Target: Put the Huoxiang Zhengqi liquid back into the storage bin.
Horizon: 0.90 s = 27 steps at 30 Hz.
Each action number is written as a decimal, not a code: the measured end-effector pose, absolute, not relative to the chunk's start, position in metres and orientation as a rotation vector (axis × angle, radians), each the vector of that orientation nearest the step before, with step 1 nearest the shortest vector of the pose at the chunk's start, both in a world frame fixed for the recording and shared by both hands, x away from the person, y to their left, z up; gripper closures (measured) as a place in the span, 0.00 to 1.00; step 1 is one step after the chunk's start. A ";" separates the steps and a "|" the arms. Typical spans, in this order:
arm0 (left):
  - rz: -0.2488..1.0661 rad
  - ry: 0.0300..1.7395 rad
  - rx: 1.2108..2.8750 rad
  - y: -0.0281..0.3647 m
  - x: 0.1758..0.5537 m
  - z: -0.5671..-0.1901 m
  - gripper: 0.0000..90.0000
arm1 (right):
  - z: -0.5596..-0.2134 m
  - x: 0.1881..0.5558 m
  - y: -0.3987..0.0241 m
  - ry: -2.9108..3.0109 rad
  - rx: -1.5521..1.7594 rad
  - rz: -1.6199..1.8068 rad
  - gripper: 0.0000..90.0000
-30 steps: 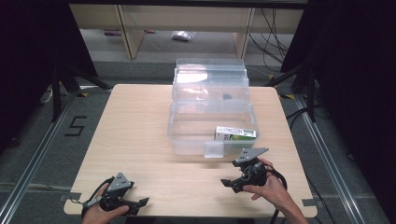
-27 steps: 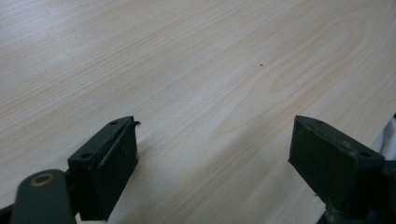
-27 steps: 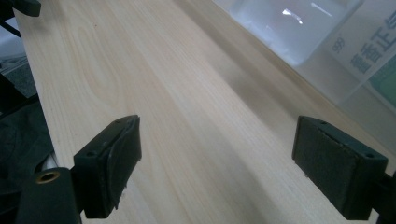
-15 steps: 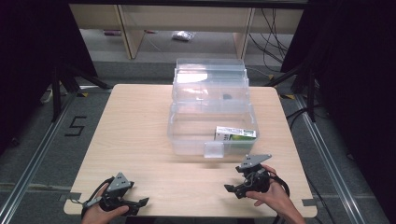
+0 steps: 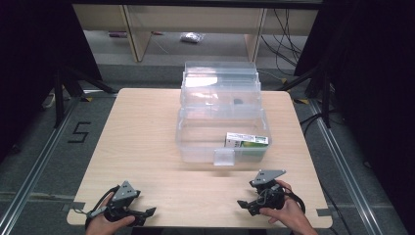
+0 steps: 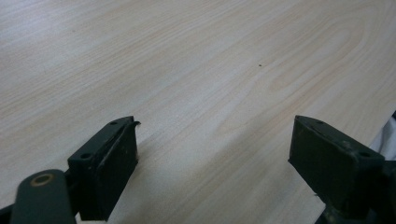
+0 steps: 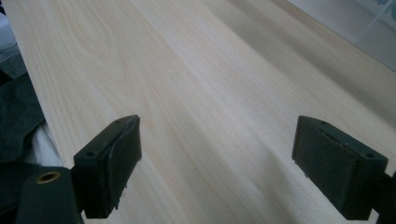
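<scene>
Two hand-held tools rest low at the near edge of a pale wooden counter (image 5: 147, 142), one in each of a person's hands. The left tool (image 5: 147, 212) sits at the near left corner, the right tool (image 5: 247, 204) at the near right, well apart from each other. Both have their jaws spread wide with nothing between them; in each gripper view the two black jaws frame bare wood grain.

One clear plastic storage box (image 5: 222, 132) stands at the middle of the counter, toward the far side, its clear lid (image 5: 220, 81) raised behind it. Inside, against the right wall, lies one green-and-white carton (image 5: 247, 141). One small latch tab (image 5: 223, 157) sits on the box's near wall.

A broad strip of open counter runs between the box's near wall and both tools. More bare wood stretches to the left of the box as far as the counter's left edge; the right side is narrower. The right tool lies nearer the box than the left. In the right gripper view, a corner of the box (image 7: 373, 28) appears at the upper right.
</scene>
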State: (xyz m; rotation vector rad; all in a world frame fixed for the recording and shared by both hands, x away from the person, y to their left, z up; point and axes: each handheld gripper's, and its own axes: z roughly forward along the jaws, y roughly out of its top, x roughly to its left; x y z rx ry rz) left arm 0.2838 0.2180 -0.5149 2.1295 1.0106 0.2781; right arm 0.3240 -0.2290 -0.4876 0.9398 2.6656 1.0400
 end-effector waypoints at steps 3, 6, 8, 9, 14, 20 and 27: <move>0.281 1.011 2.130 0.218 0.284 -0.515 0.17 | -0.487 0.322 -0.231 2.675 0.940 1.029 0.19; 0.264 1.015 2.106 0.217 0.283 -0.515 0.17 | -0.490 0.321 -0.232 2.656 0.940 1.033 0.19; 0.275 1.010 2.126 0.218 0.283 -0.515 0.17 | -0.490 0.318 -0.232 2.661 0.989 1.021 0.19; 0.277 1.010 2.129 0.218 0.284 -0.515 0.17 | -0.491 0.318 -0.233 2.669 0.974 1.018 0.19; 0.267 1.007 2.124 0.218 0.283 -0.514 0.17 | -0.493 0.316 -0.234 2.680 0.946 0.997 0.19; 0.264 1.018 2.107 0.216 0.282 -0.515 0.17 | -0.494 0.311 -0.234 2.707 0.932 0.959 0.19; 0.268 1.023 2.098 0.216 0.282 -0.515 0.17 | -0.494 0.309 -0.235 2.709 0.956 0.943 0.19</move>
